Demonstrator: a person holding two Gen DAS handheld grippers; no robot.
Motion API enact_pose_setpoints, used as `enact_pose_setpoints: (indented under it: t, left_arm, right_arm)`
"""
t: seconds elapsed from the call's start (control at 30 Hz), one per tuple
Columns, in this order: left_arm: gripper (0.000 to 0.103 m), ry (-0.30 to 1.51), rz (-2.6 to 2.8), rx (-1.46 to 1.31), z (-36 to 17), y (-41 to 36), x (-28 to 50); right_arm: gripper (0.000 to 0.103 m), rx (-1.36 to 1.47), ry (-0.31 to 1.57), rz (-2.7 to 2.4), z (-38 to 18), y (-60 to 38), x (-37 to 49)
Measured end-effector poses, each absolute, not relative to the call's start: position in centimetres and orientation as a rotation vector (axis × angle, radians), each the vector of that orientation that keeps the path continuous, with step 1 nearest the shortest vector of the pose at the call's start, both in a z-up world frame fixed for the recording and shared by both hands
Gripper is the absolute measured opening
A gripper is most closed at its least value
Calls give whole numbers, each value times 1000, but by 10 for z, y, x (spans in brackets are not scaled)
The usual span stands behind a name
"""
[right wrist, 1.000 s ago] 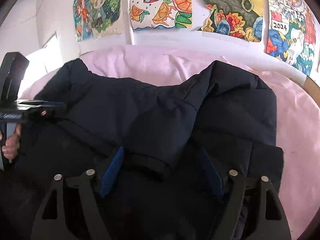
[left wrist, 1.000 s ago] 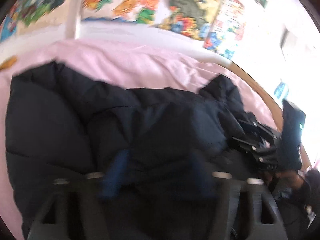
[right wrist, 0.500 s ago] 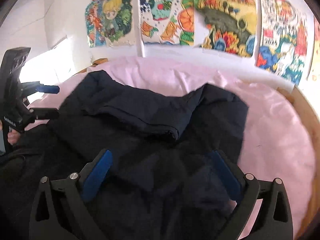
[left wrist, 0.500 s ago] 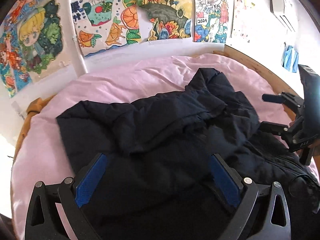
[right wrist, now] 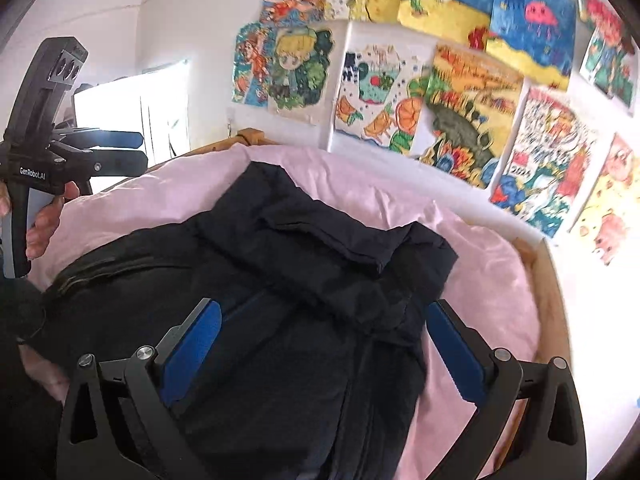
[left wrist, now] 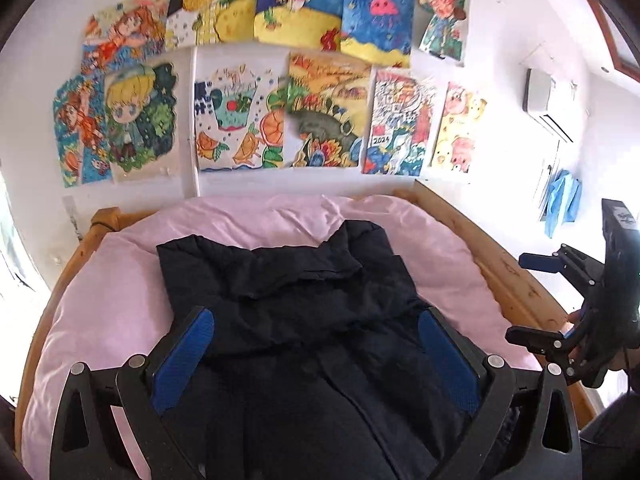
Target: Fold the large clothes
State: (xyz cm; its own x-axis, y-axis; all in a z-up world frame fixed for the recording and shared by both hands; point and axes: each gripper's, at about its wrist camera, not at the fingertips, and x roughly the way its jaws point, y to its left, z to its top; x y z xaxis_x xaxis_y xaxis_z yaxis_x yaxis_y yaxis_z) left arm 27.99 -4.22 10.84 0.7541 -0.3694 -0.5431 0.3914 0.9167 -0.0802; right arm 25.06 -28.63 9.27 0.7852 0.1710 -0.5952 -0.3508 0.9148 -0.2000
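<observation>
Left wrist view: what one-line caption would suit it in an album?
Open left gripper above a dark puffer jacket on a pink bed, right gripper open alongside, children's drawings behind.

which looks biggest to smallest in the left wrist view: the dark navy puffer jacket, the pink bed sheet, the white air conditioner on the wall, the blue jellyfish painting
1. Dark navy puffer jacket and pink bed sheet: similar, unsure since the jacket covers the sheet.
2. Blue jellyfish painting.
3. White air conditioner, smallest, at the distorted fisheye edge.

Dark navy quilted puffer jacket [left wrist: 304, 320] lies flat before me on the pink bedsheet [left wrist: 104, 304], one sleeve folded across its upper body, front zipper visible.
</observation>
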Motion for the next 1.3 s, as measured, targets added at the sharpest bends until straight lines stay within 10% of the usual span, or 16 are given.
enact_pose_setpoints:
  t: [0.87, 1.3]
  left_arm:
    - [103, 861, -340, 175, -18, -17, 160]
    - [103, 797, -425, 511, -37, -67, 130]
  right_arm:
    - [101, -686, 969, 416, -25, -239, 124]
    - [101, -1173, 809, 341, -79, -214, 109]
